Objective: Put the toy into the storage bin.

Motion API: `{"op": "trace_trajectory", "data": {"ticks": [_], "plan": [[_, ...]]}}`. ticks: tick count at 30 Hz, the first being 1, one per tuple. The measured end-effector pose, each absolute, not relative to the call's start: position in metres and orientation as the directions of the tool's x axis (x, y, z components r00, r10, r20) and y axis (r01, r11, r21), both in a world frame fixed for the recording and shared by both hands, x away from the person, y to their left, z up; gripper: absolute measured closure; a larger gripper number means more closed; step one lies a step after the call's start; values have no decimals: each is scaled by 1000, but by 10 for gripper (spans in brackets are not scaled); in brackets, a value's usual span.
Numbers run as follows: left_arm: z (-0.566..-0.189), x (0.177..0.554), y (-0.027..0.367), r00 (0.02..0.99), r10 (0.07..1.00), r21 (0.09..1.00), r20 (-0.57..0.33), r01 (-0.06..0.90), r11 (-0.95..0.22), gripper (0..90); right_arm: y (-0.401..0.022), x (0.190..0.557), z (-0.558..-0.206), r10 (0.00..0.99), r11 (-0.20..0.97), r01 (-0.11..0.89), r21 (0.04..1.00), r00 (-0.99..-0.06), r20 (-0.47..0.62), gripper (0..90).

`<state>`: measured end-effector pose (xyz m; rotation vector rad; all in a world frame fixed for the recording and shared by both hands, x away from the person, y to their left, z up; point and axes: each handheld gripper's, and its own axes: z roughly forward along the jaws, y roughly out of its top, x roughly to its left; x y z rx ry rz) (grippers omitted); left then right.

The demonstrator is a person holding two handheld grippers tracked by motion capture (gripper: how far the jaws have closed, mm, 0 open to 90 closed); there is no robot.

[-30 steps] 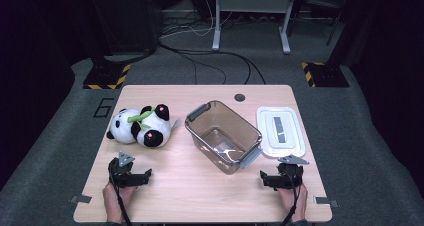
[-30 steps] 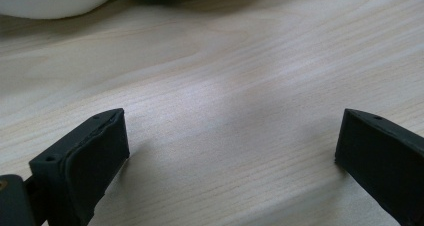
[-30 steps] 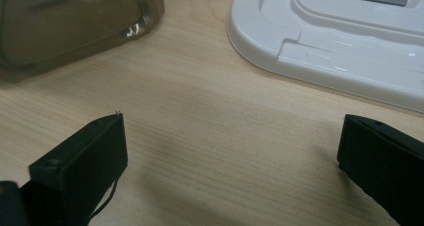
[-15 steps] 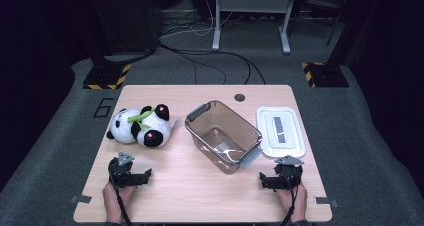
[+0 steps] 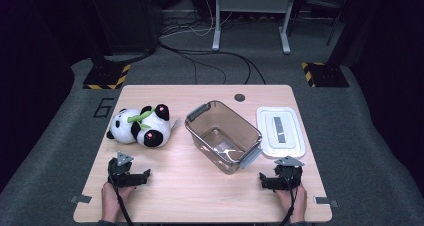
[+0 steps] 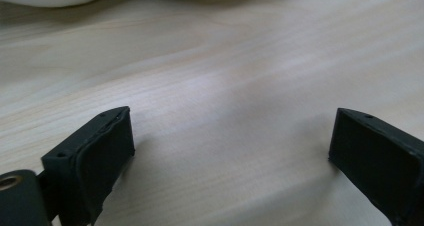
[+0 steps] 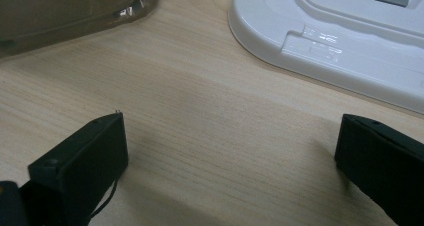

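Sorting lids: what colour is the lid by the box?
White lid with a grey centre strip; clearest in the high view.

The tabletop (image 5: 200, 196) is pale wood with a fine straight grain and a smooth, faintly sheened finish that catches soft light. The panda toy (image 5: 140, 127) is plush cloth, fuzzy and matt. The box (image 5: 223, 136) is clear brownish plastic, glossy, with grey plastic handles. The lid (image 5: 280, 132) is white plastic, smooth and slightly shiny. The jaws of both grippers are matt black, with a dull rubbery look.
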<state>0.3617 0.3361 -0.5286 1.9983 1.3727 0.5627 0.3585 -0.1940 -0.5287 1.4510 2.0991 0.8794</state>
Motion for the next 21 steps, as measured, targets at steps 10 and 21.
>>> {"op": "trace_trajectory", "data": {"ticks": [10, 21], "plan": [[-506, 365, 346, 406, 913, 740, -46, 628, -242, 26, -194, 358, -529, 936, 246, 654, 715, -353, 1, 0], [-462, 383, 351, 416, 907, 786, -57, 579, -216, 41, -195, 359, -529, 936, 245, 655, 715, -352, 2, 0]]}}
